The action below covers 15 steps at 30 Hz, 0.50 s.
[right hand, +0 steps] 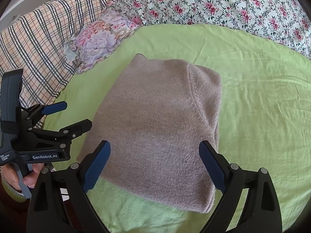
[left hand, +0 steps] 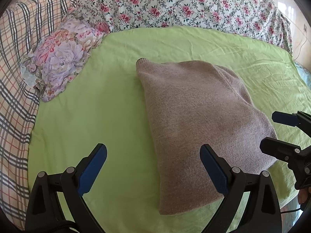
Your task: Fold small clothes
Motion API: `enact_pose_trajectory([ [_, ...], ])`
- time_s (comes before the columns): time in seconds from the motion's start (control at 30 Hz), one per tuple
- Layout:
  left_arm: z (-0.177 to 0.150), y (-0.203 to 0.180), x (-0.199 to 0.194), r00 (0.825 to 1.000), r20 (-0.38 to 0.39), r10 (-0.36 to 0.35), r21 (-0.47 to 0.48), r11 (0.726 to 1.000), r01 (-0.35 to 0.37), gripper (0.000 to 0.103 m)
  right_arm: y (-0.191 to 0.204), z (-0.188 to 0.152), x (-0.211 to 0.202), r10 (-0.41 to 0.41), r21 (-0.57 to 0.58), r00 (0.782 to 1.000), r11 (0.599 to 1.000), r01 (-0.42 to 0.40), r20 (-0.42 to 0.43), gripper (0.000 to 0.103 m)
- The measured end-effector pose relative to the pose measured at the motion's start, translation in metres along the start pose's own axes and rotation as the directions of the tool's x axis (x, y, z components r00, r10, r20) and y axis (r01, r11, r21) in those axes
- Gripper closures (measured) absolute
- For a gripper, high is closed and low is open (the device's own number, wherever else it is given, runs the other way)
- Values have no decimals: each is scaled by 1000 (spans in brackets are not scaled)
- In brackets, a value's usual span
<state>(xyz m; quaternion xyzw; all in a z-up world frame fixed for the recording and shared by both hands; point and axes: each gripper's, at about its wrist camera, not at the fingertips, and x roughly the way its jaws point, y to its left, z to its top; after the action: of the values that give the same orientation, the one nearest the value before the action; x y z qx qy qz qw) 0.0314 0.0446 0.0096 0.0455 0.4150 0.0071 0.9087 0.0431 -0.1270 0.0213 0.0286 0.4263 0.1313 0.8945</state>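
Green sheet (left hand: 97, 106) covers the bed, floral pillow (left hand: 62, 58) at its far left. We hold our left gripper (left hand: 153, 169) and right gripper (right hand: 155, 165) with jaws wide apart, gripping nothing, above the folded sweater (right hand: 155, 124) lying mid-sheet.

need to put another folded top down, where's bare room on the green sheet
Bare green sheet lies between the beige sweater and the plaid quilt, and right of the sweater toward the floral bedspread. The far left corner is crowded by the floral pillow.
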Motion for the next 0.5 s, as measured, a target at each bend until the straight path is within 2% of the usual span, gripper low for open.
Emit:
enact_pose_trajectory([
  [0.5, 0, -2, -2, 1000, -1, -11, 1, 1000, 11, 6, -3, 1, 0, 7, -4, 1000, 1000, -7, -3, 10],
])
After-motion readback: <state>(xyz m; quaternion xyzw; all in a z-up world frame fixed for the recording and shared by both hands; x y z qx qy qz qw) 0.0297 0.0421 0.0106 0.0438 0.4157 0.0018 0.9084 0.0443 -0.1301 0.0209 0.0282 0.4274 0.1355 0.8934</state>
